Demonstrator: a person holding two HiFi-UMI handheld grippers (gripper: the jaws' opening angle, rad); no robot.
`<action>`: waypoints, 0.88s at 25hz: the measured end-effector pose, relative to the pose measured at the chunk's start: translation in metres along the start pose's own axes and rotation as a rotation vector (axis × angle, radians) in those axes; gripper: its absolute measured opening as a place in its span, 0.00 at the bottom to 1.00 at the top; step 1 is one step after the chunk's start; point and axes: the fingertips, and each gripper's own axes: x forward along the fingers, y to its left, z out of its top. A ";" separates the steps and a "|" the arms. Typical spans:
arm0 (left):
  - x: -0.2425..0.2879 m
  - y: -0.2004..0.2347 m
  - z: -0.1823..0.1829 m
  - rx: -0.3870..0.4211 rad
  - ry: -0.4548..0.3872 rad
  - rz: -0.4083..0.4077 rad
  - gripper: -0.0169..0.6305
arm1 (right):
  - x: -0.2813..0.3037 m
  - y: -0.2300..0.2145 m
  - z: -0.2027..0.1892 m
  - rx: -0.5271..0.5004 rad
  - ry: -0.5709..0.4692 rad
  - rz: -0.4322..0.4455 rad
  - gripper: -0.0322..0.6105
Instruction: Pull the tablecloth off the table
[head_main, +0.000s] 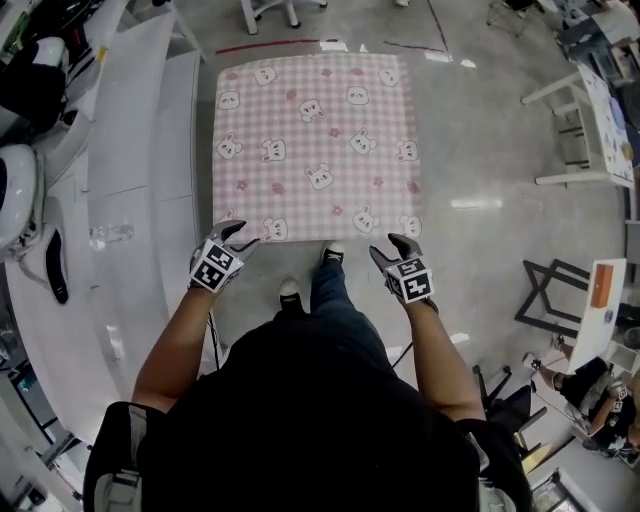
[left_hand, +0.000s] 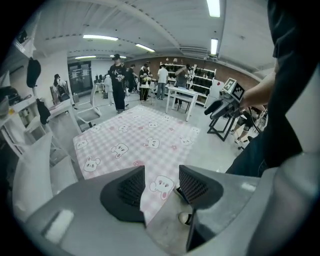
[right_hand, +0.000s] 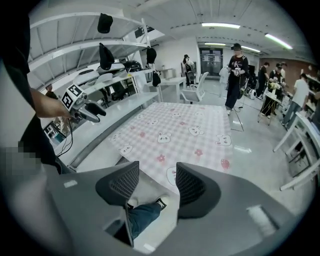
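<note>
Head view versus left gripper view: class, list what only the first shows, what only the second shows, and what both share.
Only the head view: the left gripper seen from outside, with its marker cube facing up. Only the left gripper view: its jaws standing apart with the tablecloth corner between them, plus people standing beyond the table. Both: the pink tablecloth spread flat and the right gripper.

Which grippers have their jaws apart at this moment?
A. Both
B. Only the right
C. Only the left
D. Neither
A: the left gripper and the right gripper each show a clear gap between the jaws in their own views, with the tablecloth lying spread flat beyond them.
</note>
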 end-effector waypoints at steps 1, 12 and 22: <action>0.006 0.000 -0.003 0.011 0.013 0.001 0.35 | 0.006 0.000 -0.003 -0.007 0.017 0.008 0.46; 0.073 -0.009 -0.053 0.223 0.219 0.046 0.38 | 0.058 -0.008 -0.047 -0.156 0.198 0.066 0.46; 0.120 -0.008 -0.115 0.283 0.416 0.063 0.44 | 0.091 -0.015 -0.072 -0.291 0.296 0.067 0.46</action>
